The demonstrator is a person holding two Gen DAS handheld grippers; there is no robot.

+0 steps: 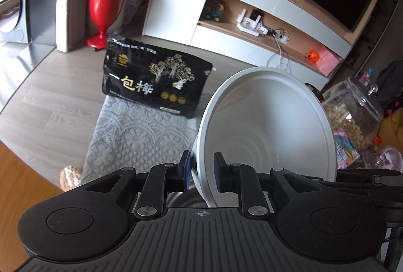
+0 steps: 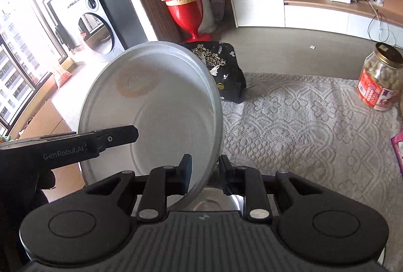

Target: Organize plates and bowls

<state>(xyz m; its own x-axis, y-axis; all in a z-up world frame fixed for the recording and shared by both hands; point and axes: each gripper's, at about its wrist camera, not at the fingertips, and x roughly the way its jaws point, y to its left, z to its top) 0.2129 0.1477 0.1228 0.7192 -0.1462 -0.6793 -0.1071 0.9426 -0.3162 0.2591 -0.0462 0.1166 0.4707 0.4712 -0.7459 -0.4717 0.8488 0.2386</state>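
My left gripper (image 1: 201, 172) is shut on the rim of a white bowl (image 1: 272, 125), held tilted on edge with its hollow facing right. My right gripper (image 2: 204, 175) is shut on the rim of the same white bowl (image 2: 156, 105), its hollow facing left; the left gripper's body (image 2: 75, 146) shows inside that hollow at the left. Both hold the bowl above a lace tablecloth (image 2: 302, 125). A shiny metal surface (image 2: 216, 204) shows just below the bowl, between my right gripper's fingers.
A black snack bag (image 1: 156, 80) stands on the cloth (image 1: 141, 130) ahead. A glass jar of nuts (image 2: 380, 80) stands at the right, and a lidded clear jar (image 1: 352, 110) with sweets. A red vase (image 1: 107, 7), TV cabinet and washing machine lie beyond.
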